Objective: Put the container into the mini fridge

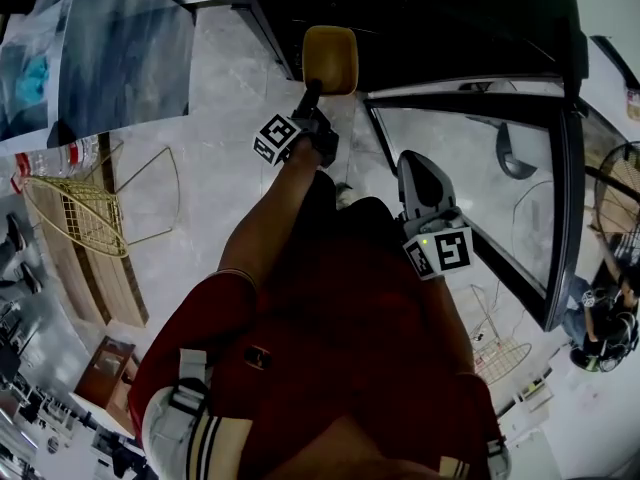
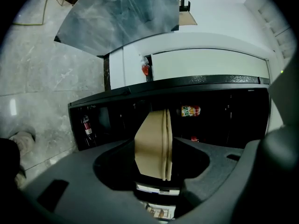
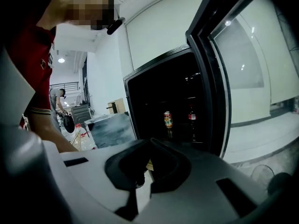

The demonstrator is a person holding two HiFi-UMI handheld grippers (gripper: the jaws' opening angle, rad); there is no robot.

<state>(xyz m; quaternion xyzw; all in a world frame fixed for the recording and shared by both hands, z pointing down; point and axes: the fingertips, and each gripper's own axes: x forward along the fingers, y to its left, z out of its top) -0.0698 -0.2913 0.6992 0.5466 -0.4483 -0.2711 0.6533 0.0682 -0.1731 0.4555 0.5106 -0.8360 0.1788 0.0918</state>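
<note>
Container (image 2: 152, 146) stands edge-on, clamped between the jaws of the left gripper (image 1: 311, 96), before the open fridge (image 2: 224, 108); the right gripper (image 1: 411, 160) has its jaws together, empty.

Indoor workspace: marble floor (image 1: 215, 138), stocked mini fridge (image 3: 154, 92), wire baskets (image 1: 75, 213).

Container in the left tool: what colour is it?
Plain tan, like kraft cardboard, with no print visible. The container shows best in the left gripper view.
</note>
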